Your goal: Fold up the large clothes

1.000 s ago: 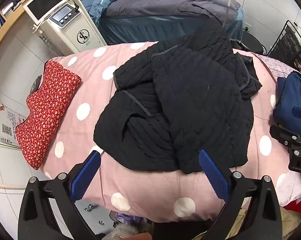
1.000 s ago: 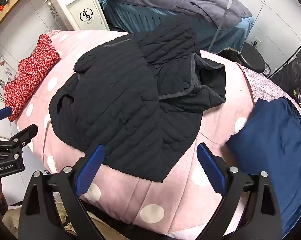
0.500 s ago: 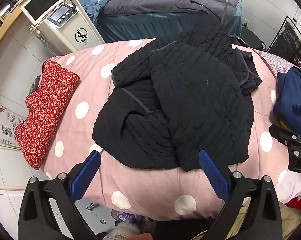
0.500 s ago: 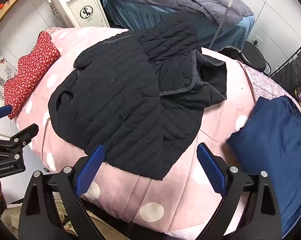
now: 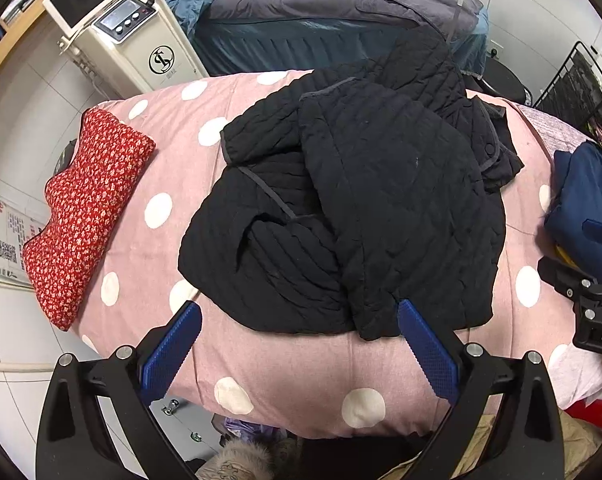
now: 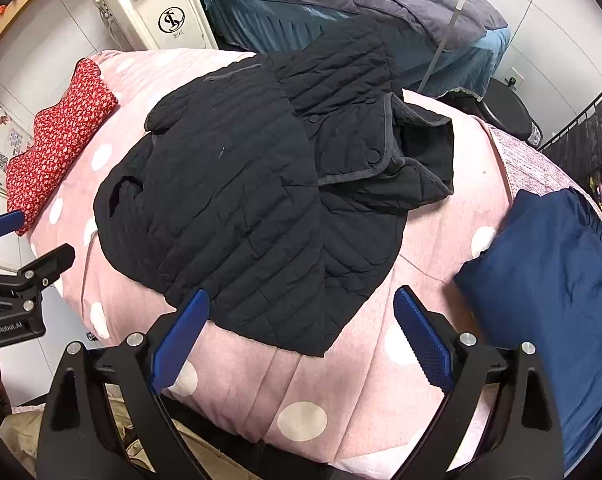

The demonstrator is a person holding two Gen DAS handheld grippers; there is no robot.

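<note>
Lying crumpled at frame centre on pink polka-dot quilt (image 5: 285,364): black quilted jacket (image 5: 373,200), partly folded over itself, collar toward upper right. Left gripper (image 5: 299,346) jaws spread wide, holding nothing, poised at jacket's near hem. Right gripper (image 6: 301,334) likewise apart, unladen, at hem. Red floral pillow (image 5: 85,216) at left edge; navy folded cloth (image 6: 549,280) at right, apart from jacket.

Reading "GenRobot.AI" on the black left tongs (image 6: 11,320); showing a circled "S" logo on the white machine (image 6: 172,21).
</note>
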